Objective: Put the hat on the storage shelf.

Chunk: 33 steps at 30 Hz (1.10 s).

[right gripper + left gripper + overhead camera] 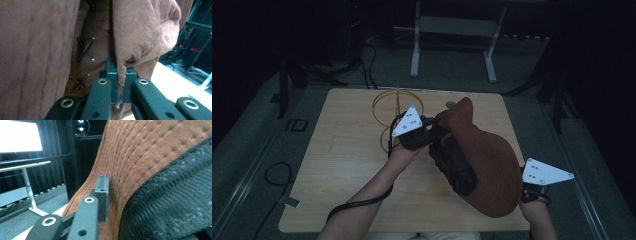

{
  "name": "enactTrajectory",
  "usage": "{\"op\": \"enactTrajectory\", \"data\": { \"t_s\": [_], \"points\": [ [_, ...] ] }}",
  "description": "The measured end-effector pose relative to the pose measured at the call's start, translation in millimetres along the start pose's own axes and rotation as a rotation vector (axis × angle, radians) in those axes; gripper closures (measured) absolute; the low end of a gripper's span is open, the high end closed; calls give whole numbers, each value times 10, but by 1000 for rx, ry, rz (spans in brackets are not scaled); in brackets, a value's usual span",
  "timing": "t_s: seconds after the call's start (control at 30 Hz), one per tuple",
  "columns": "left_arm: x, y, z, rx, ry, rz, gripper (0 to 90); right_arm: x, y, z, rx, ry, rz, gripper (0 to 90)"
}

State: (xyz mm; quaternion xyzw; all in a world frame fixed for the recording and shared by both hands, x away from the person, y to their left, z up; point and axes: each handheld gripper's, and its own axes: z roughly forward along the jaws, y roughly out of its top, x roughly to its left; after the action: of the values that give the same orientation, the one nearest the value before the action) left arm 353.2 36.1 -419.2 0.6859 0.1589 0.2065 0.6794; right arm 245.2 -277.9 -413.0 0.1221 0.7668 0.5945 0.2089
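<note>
A brown quilted hat [487,165] with a black mesh lining [457,167] is held tilted above the wooden table [347,170]. My left gripper [432,137] is at the hat's far-left brim. In the left gripper view one jaw's pad [103,190] lies against the brown fabric [150,157]; the other jaw is hidden behind the brim, so the grip cannot be judged. My right gripper [524,192] is at the near-right brim. In the right gripper view it [121,72] is shut on a pinched fold of the brim [120,77], beside the cross-stitched crown [37,50].
A yellow wire-hoop object [397,110] stands on the table just behind my left gripper. A white desk frame [452,30] is on the floor beyond the table. A black cable [277,175] loops on the floor at the left.
</note>
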Motion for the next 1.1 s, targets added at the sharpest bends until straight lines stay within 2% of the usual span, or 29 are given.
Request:
{"op": "enactTrajectory", "data": {
  "t_s": [0.03, 0.17, 0.3, 0.4, 0.43, 0.5, 0.63, 0.77, 0.83, 1.0, 1.1],
  "points": [
    [7, -1, 3, 9, 0, -8, 633, 3, 18, -22, -1, -2, -8, 882],
    [60, -8, 11, 63, -9, -70, 519, -8, 59, -98, -21, -32, -15, 882],
    [59, -13, 16, 107, 22, -73, 292, -46, 69, -159, -26, -63, -16, 883],
    [66, -19, -16, 121, 50, -62, 240, -78, 65, -191, -27, -85, -8, 883],
    [68, -18, -25, 123, 55, -64, 190, -94, 66, -206, -29, -92, -3, 883],
    [72, -17, -46, 129, 55, -69, 167, -105, 69, -215, -28, -98, -1, 883],
    [49, -16, -174, 152, 57, -53, 136, -194, 91, -276, -15, -154, -2, 883],
    [14, -57, -326, 192, 87, -17, 125, -282, 116, -295, 12, -197, -11, 882],
    [6, -84, -400, 201, 94, -14, 125, -338, 137, -291, 23, -214, -16, 882],
    [-13, -178, -647, 209, 123, -13, 125, -485, 211, -216, 51, -253, -31, 882],
    [-22, -263, -807, 210, 129, -30, 125, -584, 259, -128, 61, -262, -40, 882]
  ]
}}
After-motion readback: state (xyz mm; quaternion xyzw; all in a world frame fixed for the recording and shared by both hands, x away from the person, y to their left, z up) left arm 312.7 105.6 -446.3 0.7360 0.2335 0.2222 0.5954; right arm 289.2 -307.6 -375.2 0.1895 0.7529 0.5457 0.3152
